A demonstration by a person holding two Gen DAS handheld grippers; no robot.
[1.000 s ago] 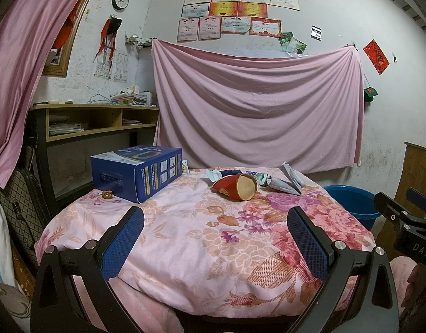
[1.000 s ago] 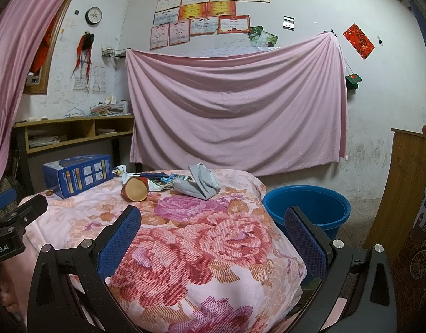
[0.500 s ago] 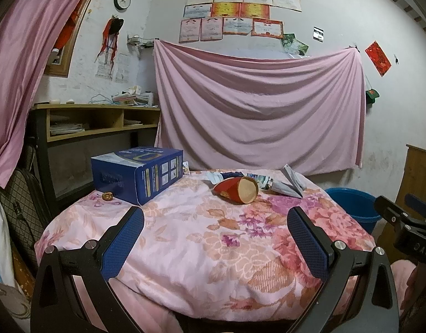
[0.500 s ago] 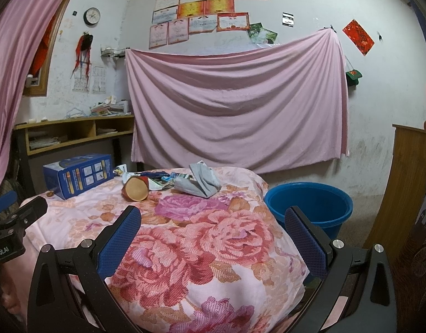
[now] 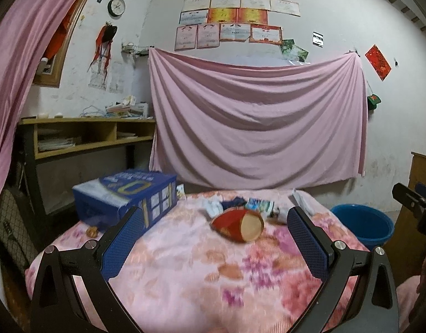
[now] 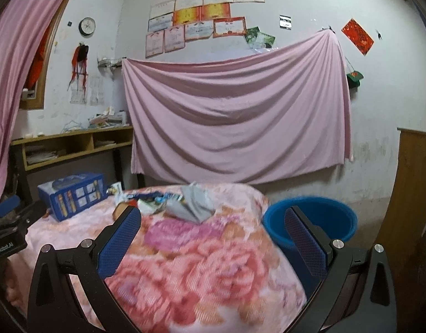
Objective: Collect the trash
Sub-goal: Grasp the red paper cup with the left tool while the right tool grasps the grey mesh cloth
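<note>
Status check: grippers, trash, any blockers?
Left gripper open, empty. Right gripper open, empty. Red paper cup and wrappers untouched on floral cover; blue tub beside it. Path clear.

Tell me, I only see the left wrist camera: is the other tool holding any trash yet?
Observer: No. The right wrist view shows the right tool open, with nothing between its fingers.
Operator: What's the grey thing past the red cup?
Observer: A crumpled grey wrapper. It lies on the flowered blanket, on the side towards the blue tub.
</note>
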